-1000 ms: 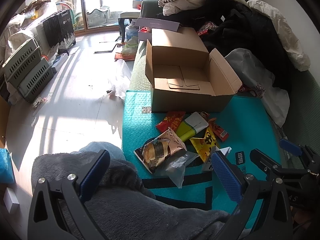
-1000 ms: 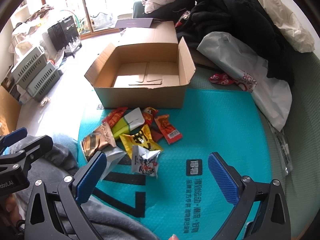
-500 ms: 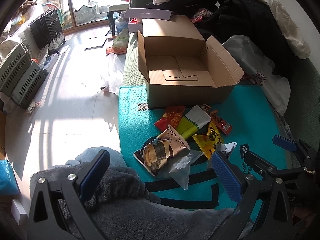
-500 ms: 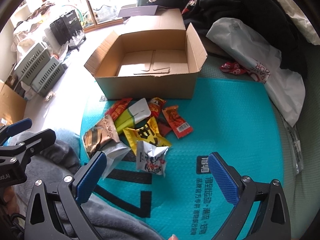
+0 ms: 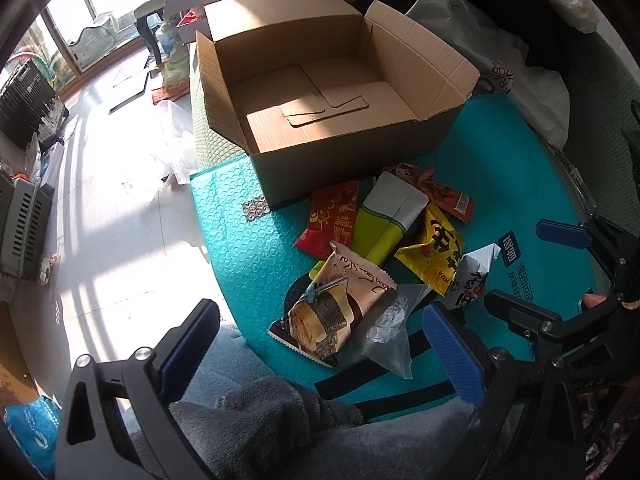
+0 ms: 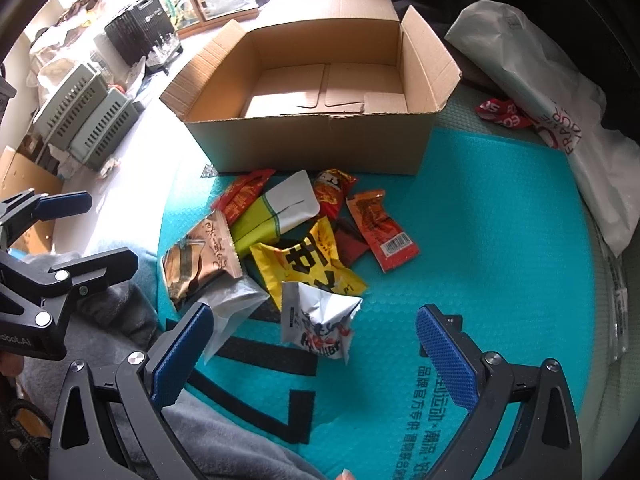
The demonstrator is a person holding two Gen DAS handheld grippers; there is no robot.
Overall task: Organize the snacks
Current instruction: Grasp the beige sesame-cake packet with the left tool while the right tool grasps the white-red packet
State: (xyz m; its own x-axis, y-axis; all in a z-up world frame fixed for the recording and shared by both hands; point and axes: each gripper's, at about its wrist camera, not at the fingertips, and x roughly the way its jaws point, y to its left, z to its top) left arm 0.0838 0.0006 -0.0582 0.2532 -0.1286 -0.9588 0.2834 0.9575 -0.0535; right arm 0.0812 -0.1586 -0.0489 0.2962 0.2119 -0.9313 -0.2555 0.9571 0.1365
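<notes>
An open, empty cardboard box (image 5: 320, 92) (image 6: 320, 80) stands on a teal mat (image 5: 232, 216) (image 6: 500, 220). In front of it lies a pile of snack packets: a brown seaweed-roll packet (image 5: 336, 312) (image 6: 200, 256), a yellow packet (image 5: 436, 248) (image 6: 308, 260), a green-and-white pack (image 5: 384, 220) (image 6: 276, 212), red packets (image 5: 332, 220) (image 6: 384, 232) and a crumpled silver packet (image 6: 320, 320). My left gripper (image 5: 316, 344) is open, just short of the brown packet. My right gripper (image 6: 316, 344) is open, with the silver packet between its fingers.
A grey fleece blanket (image 5: 280, 432) covers the near edge. A white plastic bag (image 6: 560, 120) and dark clothes lie right of the box. Grey crates (image 6: 80, 116) and a black case (image 6: 140, 28) stand on the sunlit floor at left.
Both grippers have moved forward and down toward the snack pile; the box and packets now look larger and closer. Both stayed open.
</notes>
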